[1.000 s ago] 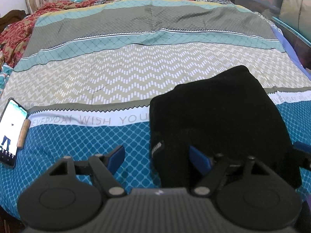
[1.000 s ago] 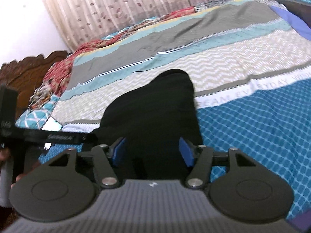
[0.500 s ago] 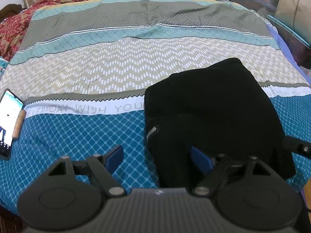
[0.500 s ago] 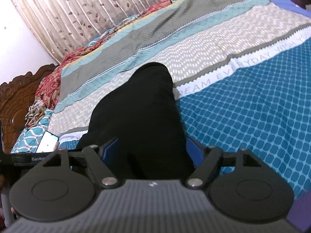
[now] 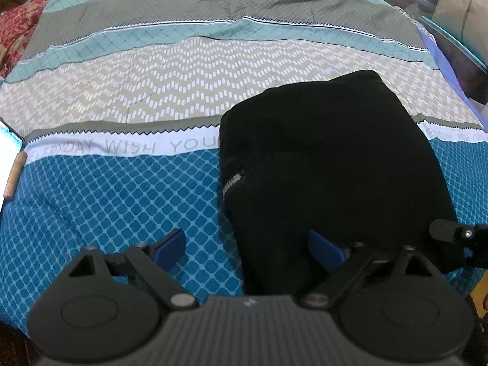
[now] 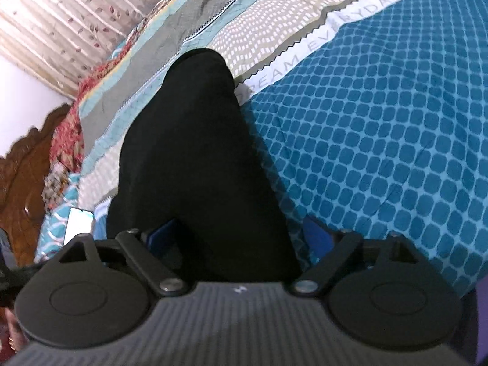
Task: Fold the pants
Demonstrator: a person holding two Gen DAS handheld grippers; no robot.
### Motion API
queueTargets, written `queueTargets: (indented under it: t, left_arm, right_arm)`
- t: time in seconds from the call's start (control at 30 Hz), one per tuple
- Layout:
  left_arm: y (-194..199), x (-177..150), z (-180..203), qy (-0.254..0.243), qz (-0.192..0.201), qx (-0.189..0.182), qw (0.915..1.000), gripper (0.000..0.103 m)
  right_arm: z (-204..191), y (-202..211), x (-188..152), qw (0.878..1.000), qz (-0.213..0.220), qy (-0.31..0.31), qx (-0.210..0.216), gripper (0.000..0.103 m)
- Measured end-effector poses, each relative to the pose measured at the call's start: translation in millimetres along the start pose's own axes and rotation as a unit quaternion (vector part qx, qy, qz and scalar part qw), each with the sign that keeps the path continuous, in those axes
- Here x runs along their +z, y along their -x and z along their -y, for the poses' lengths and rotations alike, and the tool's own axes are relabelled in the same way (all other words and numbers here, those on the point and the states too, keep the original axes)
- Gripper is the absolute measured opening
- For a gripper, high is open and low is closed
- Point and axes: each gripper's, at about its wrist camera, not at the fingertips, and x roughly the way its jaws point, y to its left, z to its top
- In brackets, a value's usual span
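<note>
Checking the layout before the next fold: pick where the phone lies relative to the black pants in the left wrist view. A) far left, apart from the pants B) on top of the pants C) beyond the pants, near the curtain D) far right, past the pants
A: the phone sits at the left edge on the bedspread, well clear of the pants.

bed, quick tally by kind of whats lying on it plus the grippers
black pants: 1
phone: 1
grippers: 2, left gripper and right gripper, jaws of both opening, each set straddling a near corner of the pants without pressing on it
total: 4
All of it sits on the patterned bedspread.
</note>
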Motion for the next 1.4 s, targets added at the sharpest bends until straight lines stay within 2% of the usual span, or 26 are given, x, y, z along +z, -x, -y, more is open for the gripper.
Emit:
queueTargets:
  t: [0.1, 0.23, 0.37, 0.5, 0.77, 0.93, 1.03, 1.17, 1.27, 1.4]
  left_arm:
    - [-5, -1, -3, 0.007, -0.007, -0.006, 0.9999, 0.094]
    - [-10, -3, -9, 0.017, -0.012, -0.014, 0.9997, 0.099]
    - [-17, -5, -21, 0.044, -0.024, -0.037, 0.9981, 0.103]
    - [-23, -9, -31, 0.063, -0.031, -0.064, 0.9955, 0.103]
    - [-25, -19, -39, 0.071, -0.02, -0.09, 0.9932, 0.103]
    - [-23, -21, -48, 0.079, -0.028, -0.109, 0.9904, 0.103]
    - [-17, -14, -58, 0.1, -0.048, -0.135, 0.9846, 0.103]
    - [-13, 1, -69, 0.115, -0.046, -0.161, 0.9791, 0.103]
    - [-26, 10, -68, 0.12, -0.055, -0.164, 0.9775, 0.103]
    - [-51, 13, -64, 0.147, -0.078, -0.206, 0.9642, 0.103]
  right_arm:
    - [3, 2, -2, 1.0, 0.007, -0.013, 0.013, 0.097]
    - [-3, 0, -4, 1.0, 0.013, 0.005, 0.013, 0.103]
    - [-8, -1, -12, 0.999, 0.026, 0.028, 0.005, 0.103]
    - [-4, -2, -15, 0.999, 0.035, 0.027, 0.019, 0.103]
    - [-1, -2, -14, 0.999, 0.036, 0.028, 0.029, 0.103]
    - [-9, -4, -16, 0.997, 0.028, 0.069, 0.014, 0.103]
    - [-19, 2, -12, 0.994, 0.041, 0.102, 0.006, 0.102]
    - [-31, 10, 11, 0.985, 0.071, 0.153, 0.031, 0.101]
    - [-30, 0, 34, 0.986, 0.057, 0.147, 0.048, 0.101]
    - [-24, -21, 49, 0.987, 0.035, 0.147, 0.052, 0.101]
